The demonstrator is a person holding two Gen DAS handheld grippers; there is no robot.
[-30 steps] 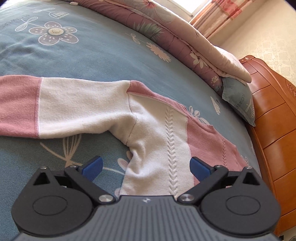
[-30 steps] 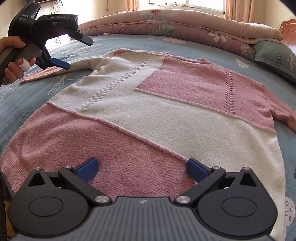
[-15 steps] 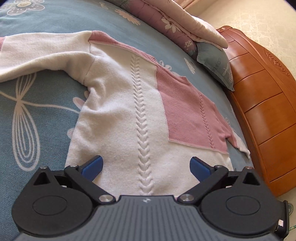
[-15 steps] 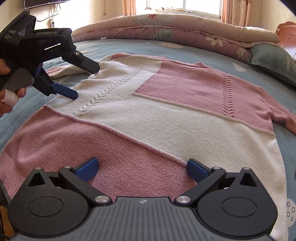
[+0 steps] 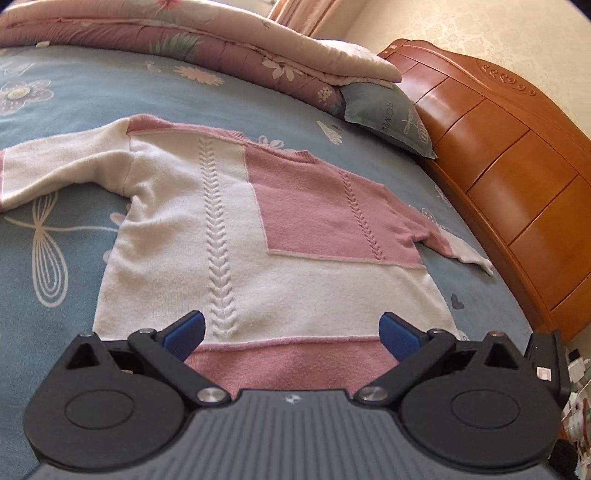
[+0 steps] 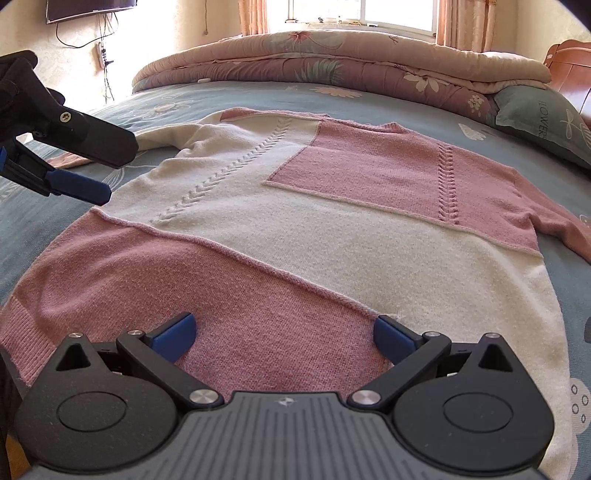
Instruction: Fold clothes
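A pink and white knit sweater (image 5: 295, 236) lies flat and spread out on the blue flowered bedsheet (image 5: 74, 103), both sleeves out to the sides. It fills the right wrist view (image 6: 295, 236) too. My left gripper (image 5: 291, 332) is open and empty, just above the seam between the sweater's white middle and its pink bottom band. In the right wrist view the left gripper (image 6: 92, 173) hovers open over the sweater's left edge. My right gripper (image 6: 282, 330) is open and empty over the pink bottom band near the hem.
A folded floral quilt (image 6: 332, 62) lies along the far side of the bed. A grey-green pillow (image 5: 388, 114) rests against the wooden headboard (image 5: 517, 166) at the right. A window with curtains (image 6: 362, 14) is behind the bed.
My left gripper has drawn back from the left sleeve and armpit down to the sweater's lower part, still open. The right gripper has barely moved. The sweater lies as before.
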